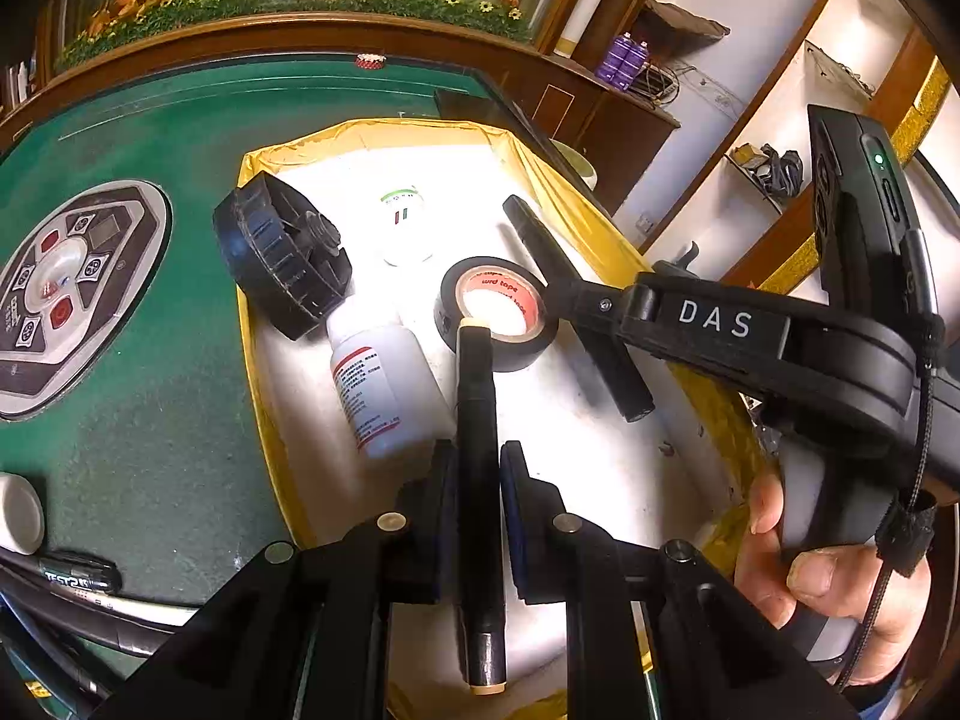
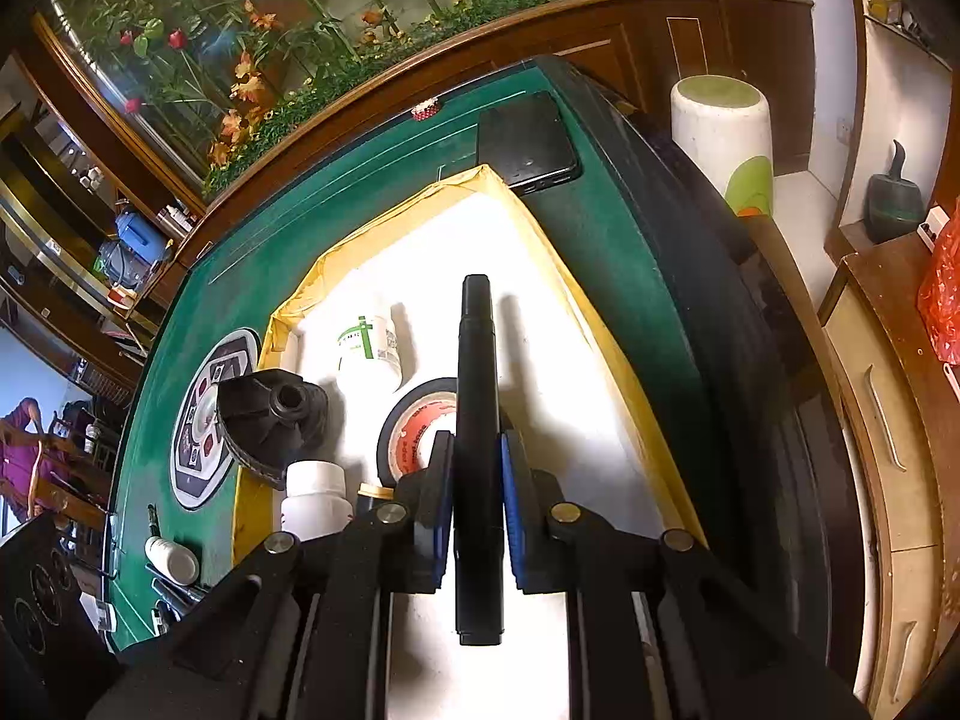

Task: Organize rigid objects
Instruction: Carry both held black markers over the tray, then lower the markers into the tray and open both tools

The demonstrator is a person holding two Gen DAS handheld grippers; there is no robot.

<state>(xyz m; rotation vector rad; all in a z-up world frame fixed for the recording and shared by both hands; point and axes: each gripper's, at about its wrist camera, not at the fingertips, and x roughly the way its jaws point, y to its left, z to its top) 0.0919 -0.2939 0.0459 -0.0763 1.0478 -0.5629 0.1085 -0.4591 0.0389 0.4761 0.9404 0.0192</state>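
L gripper [image 1: 477,516] pinches a black pen-like stick w/ cream end caps [image 1: 478,480], pads tight on both sides of the barrel; its far tip sits at the rim of the black tape roll [image 1: 498,315], can't tell if touching. R gripper [image 2: 477,501] clamps a black marker [image 2: 477,432] mid-barrel between blue-lined pads, the marker pointing fwd over the tray. In the L view the R gripper shows from the side, marked "DAS", w/ the marker sticking out both ends of its jaws. All this is over a white tray w/ yellow rim [image 2: 534,222], which rests on the green table [image 1: 150,420]. In the tray: tape roll w/ red-printed core near the middle, a white bottle w/ red label [image 1: 381,396] lying on its side just beside the L fingers, a black ribbed wheel-like part [image 1: 282,264] tilted against the tray's L wall, and a small white jar w/ green label [image 2: 369,354] farther back. Outside the tray: a control panel [image 1: 60,300] set in the felt, a black phone [image 2: 528,144] at the tray's far corner, a white cap [image 1: 18,513] and dark pens near the table's near edge.
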